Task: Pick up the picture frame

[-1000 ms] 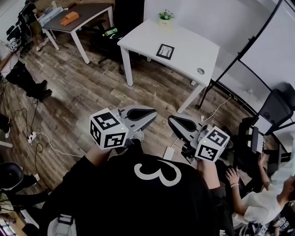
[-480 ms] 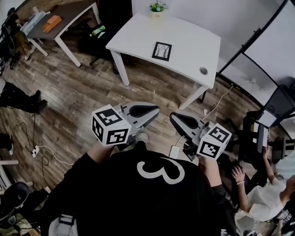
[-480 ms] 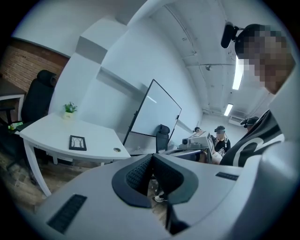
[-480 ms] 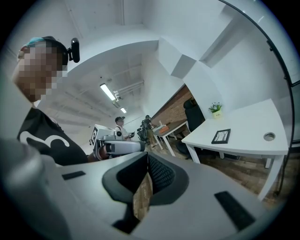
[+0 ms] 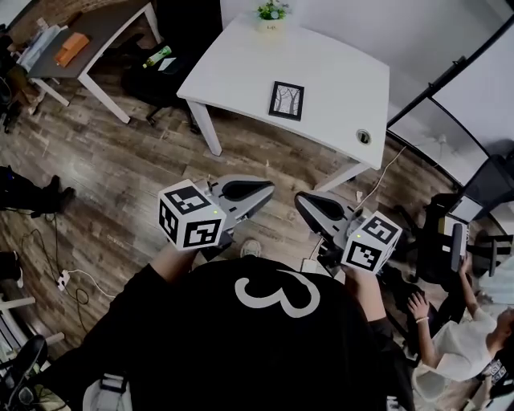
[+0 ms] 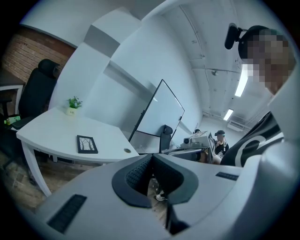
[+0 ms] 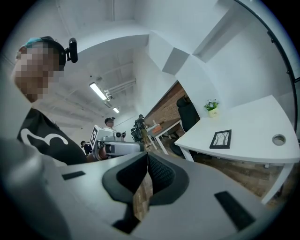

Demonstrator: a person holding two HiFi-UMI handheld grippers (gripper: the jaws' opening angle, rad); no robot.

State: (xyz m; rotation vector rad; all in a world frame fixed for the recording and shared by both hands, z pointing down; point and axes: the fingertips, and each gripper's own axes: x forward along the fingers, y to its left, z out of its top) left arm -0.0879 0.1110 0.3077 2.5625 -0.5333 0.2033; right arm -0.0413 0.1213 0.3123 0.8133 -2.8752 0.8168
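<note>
A small black picture frame [image 5: 287,100] with a tree drawing lies flat on the white table [image 5: 241,72]. It also shows in the left gripper view as the frame [image 6: 87,144] and in the right gripper view as the frame [image 7: 221,138]. My left gripper [image 5: 261,191] is shut and empty, held above the wooden floor well short of the table. My right gripper [image 5: 301,204] is shut and empty too, beside the left one, near the table's front leg.
A small potted plant [image 5: 271,14] stands at the table's far edge, and a round cable hole [image 5: 363,136] sits at its right corner. A dark table [image 5: 88,36] stands far left. A whiteboard stand [image 5: 450,88] and seated people [image 5: 458,337] are at the right.
Both grippers, still shut, have moved toward the white table; the table and frame now sit closer and more central in the head view.
</note>
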